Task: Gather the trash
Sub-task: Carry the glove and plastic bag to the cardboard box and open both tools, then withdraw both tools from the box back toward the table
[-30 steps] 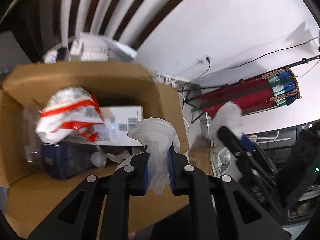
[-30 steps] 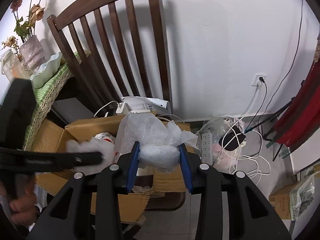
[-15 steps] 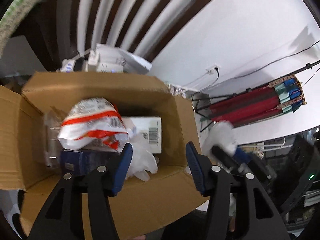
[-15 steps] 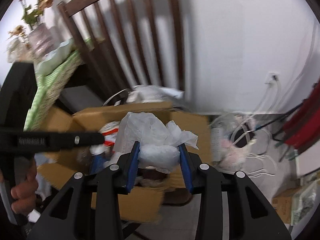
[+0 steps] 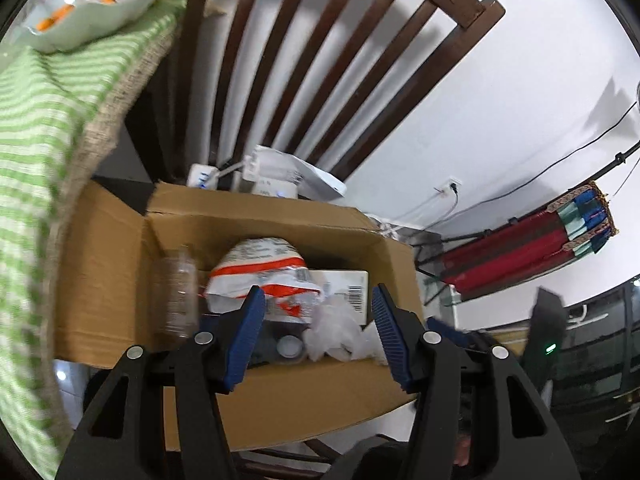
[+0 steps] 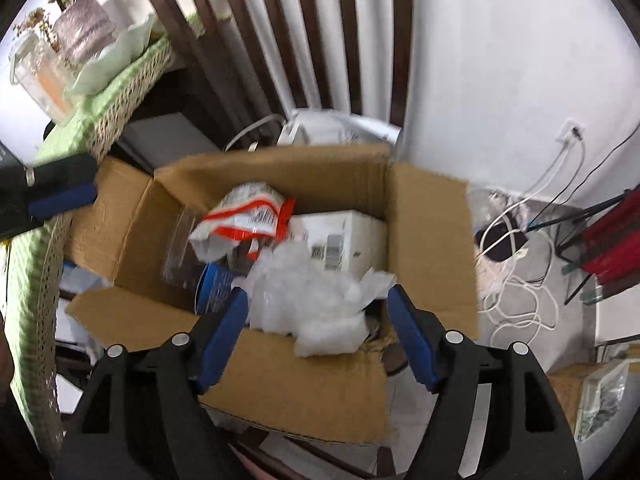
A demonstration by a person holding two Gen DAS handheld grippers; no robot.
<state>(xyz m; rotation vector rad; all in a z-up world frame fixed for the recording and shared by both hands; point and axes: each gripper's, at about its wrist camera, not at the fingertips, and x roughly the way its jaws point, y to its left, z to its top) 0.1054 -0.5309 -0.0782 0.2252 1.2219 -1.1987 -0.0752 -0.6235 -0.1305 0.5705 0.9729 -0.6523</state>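
An open cardboard box (image 5: 260,224) (image 6: 432,248) stands on a chair seat. In it lie a red-and-white packet (image 5: 260,276) (image 6: 244,216), a white carton with a barcode (image 6: 340,236), a clear bottle (image 5: 180,292) and a blue can (image 6: 214,280). My left gripper (image 5: 317,292) is open and holds nothing, with a crumpled white tissue (image 5: 336,332) in the box below it. The jaws of my right gripper (image 6: 318,294) are opening over the box. A crumpled white plastic bag (image 6: 312,304) sits loose between them, clear of both pads. The left gripper's fingers (image 6: 60,200) show at the left edge.
A dark wooden chair back (image 5: 320,60) (image 6: 280,40) rises behind the box. A table with a green striped cloth (image 5: 40,120) stands to the left. White adapters (image 5: 272,176) lie behind the box. Cables (image 6: 520,292) trail on the floor at right, near a red folded frame (image 5: 520,248).
The left gripper opened, dropped its white tissue into the box and drew back upward. The right gripper moved in over the box and opened off the white plastic bag.
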